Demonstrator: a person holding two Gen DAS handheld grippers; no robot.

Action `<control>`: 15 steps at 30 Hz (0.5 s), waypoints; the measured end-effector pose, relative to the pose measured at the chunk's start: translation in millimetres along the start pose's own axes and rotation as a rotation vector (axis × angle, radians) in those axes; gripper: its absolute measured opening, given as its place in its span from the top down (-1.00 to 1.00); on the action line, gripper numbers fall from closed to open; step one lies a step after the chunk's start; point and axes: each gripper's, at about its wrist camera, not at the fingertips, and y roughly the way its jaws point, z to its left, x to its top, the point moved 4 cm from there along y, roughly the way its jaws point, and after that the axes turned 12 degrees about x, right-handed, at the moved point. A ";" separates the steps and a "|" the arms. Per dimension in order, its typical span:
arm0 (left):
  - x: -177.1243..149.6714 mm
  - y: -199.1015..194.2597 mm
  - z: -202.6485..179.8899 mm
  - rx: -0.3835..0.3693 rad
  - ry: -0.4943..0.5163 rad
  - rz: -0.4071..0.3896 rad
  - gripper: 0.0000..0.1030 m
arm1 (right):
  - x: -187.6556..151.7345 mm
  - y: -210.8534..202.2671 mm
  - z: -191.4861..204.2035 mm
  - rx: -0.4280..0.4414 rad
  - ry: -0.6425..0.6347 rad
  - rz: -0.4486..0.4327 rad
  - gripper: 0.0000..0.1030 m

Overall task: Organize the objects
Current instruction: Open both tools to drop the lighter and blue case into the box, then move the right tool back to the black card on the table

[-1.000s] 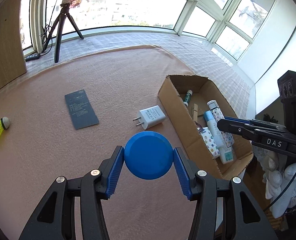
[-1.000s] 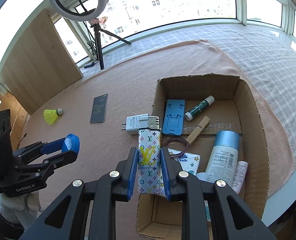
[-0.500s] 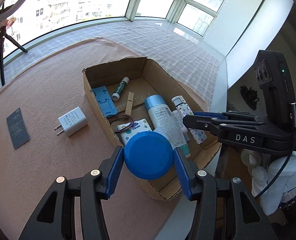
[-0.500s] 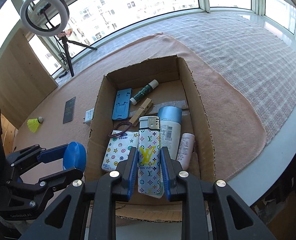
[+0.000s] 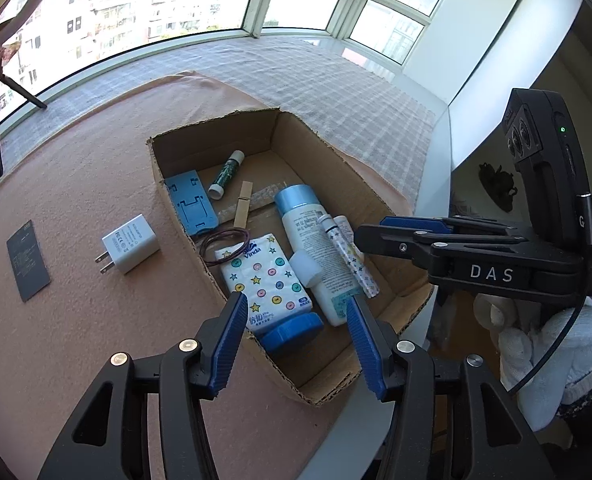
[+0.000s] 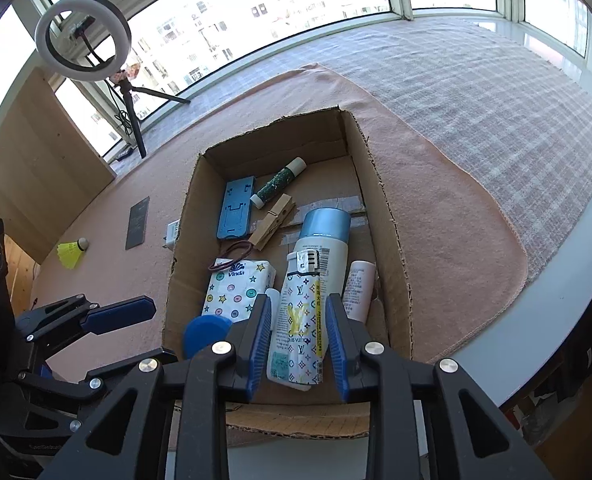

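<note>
Both releases happened within the last half second: left gripper (image 5: 294, 320) had been clamped on the blue round lid (image 5: 292, 332), now its fingers stood wide apart and the lid lay in the cardboard box (image 5: 380, 196) at the near end, against the Vinda tissue pack (image 5: 266, 276). Right gripper (image 6: 296, 340) had been gripping the patterned lighter (image 6: 298, 328); its fingers had parted with a gap showing on both sides, and the lighter rested on the white lotion bottle (image 6: 328, 240) inside the box. So two more items were sorted. Still outside on the pink mat (image 5: 76, 340): white charger (image 5: 130, 242), dark card (image 5: 28, 266), and yellow shuttlecock (image 6: 70, 254). My read: those three were what remained, charger was nearest to the box
</note>
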 end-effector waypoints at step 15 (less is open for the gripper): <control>-10.4 -11.1 25.8 0.029 -0.043 0.000 -0.08 | 4.8 5.0 17.3 0.034 0.002 -0.012 0.04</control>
